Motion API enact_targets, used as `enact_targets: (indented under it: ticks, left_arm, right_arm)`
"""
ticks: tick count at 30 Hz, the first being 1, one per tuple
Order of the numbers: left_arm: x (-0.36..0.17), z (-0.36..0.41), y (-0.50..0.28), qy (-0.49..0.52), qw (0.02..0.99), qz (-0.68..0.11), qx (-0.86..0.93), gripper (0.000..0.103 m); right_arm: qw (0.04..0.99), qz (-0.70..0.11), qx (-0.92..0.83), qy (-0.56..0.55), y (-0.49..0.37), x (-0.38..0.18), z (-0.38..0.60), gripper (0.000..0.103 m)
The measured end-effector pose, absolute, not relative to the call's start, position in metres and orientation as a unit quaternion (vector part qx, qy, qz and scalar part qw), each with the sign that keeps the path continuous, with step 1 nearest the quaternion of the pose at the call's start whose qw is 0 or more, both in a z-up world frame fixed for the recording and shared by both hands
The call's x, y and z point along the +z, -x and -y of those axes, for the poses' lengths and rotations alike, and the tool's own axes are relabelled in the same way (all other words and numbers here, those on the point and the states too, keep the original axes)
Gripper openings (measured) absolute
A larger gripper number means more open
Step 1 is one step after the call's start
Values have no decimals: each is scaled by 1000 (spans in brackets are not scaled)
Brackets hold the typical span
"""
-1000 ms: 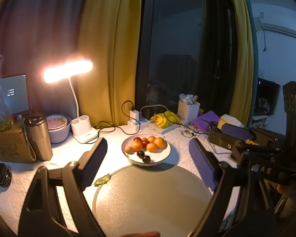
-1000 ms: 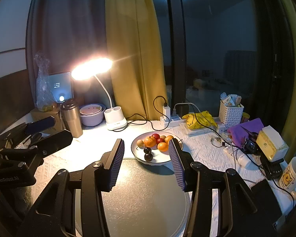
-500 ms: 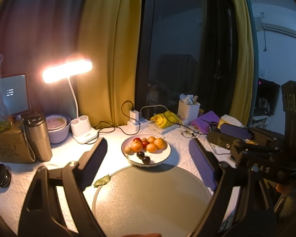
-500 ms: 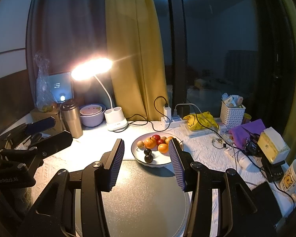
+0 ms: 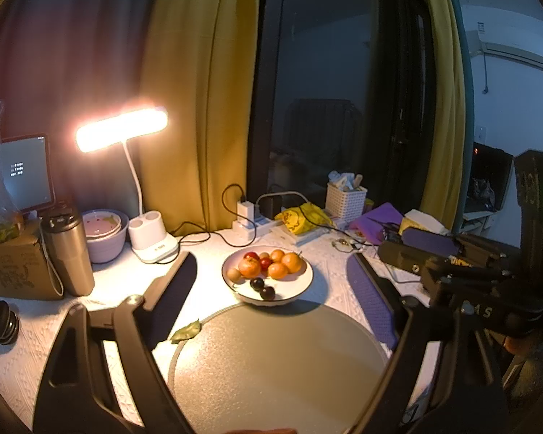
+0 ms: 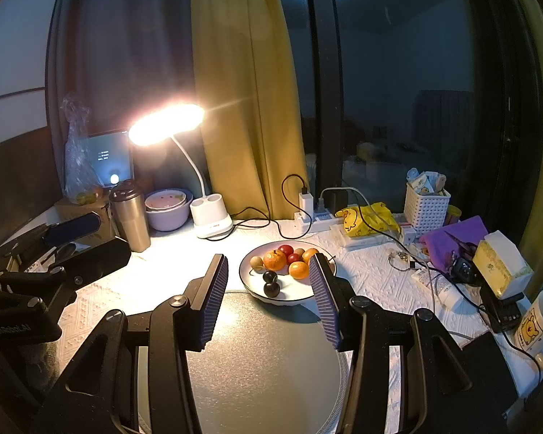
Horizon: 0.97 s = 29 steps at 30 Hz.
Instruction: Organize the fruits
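Left tongs (image 5: 268, 282): jaws spread wide, nothing held, raised above the round grey tray (image 5: 278, 369) at the near edge of the worktop (image 5: 119, 285). Right tongs (image 6: 269, 278): jaws parted to a moderate gap, nothing between them, also raised over the tray (image 6: 264, 361).

Fruit: all of it sits on a white plate (image 5: 300, 285), which stands on the worktop just beyond the tray, its near rim at or over the tray's far edge. On the plate: oranges (image 5: 293, 262) and a larger orange fruit (image 5: 249, 267) toward the back, small red tomatoes (image 5: 266, 262) among them, one pale brown fruit (image 5: 233, 273) at the left, two dark plums (image 5: 262, 288) at the front, side by side. The tray carries no fruit.

A dry leaf (image 5: 185, 331) lies on the worktop against the tray's left rim. Behind the plate: a lit desk lamp (image 5: 121, 133), a metal flask (image 5: 67, 253), stacked bowls (image 5: 103, 229), a power strip with cables (image 5: 249, 222), a white basket (image 5: 345, 199).
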<state>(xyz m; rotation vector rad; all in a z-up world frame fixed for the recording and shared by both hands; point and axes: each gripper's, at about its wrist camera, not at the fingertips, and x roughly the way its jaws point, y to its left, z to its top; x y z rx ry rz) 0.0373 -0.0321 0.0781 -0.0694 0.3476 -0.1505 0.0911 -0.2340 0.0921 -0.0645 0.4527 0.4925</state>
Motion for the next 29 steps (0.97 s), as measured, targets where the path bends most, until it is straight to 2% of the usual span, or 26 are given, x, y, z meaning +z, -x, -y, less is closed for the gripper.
enact_targets:
  ticks: [29]
  left_arm:
    - [76, 31, -45, 39, 980, -179, -73, 86]
  right_arm:
    - [943, -227, 241, 33, -94, 90, 232, 49]
